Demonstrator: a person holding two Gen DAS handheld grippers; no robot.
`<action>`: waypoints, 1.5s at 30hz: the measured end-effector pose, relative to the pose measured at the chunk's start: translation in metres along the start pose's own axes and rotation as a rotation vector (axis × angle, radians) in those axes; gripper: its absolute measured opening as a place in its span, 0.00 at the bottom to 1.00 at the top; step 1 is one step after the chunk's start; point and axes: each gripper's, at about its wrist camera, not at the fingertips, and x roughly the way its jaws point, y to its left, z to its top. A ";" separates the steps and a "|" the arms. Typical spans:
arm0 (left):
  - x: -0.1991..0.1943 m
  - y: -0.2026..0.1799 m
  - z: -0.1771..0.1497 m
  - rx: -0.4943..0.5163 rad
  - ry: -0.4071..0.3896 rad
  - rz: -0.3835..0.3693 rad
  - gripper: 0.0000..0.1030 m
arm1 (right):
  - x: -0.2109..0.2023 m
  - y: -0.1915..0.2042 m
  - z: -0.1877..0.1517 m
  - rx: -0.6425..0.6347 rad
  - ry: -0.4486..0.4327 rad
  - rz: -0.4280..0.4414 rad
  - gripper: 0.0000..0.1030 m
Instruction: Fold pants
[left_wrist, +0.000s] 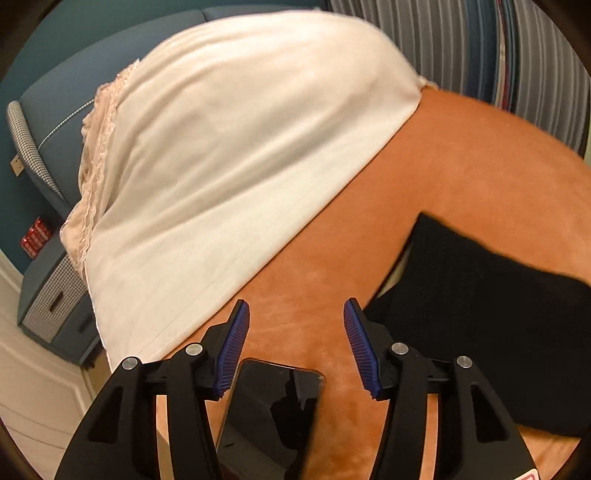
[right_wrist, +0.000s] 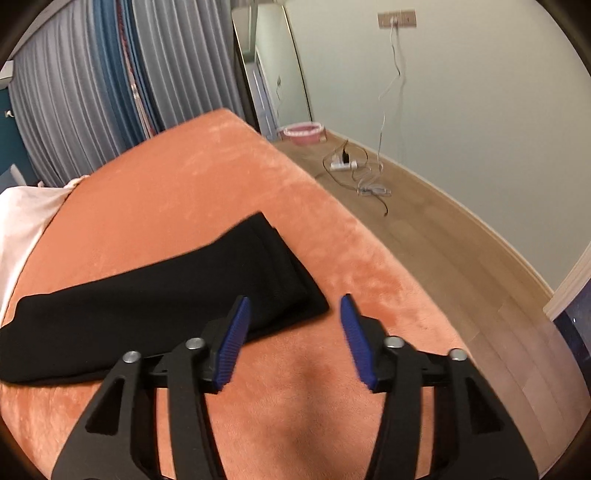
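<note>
Pants (right_wrist: 159, 295): blk knit, folded oblong, plush blanket (right_wrist: 207, 177)

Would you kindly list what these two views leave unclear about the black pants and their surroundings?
- Pants, left wrist view: far end cut off by the frame edge.
- Pants, right wrist view: near edge hidden behind the gripper finger; motion blur hides the fold layers.
- Phone: lower part hidden by the gripper body.

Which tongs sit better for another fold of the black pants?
Probably the right tongs: open, empty, one finger already over the pants' near edge. The left tongs, also open, hang over bare orange blanket beside them.
</note>
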 end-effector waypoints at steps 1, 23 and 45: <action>-0.015 -0.010 0.000 0.011 -0.023 -0.025 0.51 | 0.002 0.010 0.005 -0.014 0.002 0.036 0.35; -0.018 -0.246 -0.103 0.307 0.156 -0.168 0.75 | 0.123 0.001 0.060 -0.086 0.165 0.078 0.01; -0.180 -0.317 -0.135 0.353 -0.124 -0.388 0.81 | 0.097 -0.047 0.011 0.075 0.204 0.098 0.86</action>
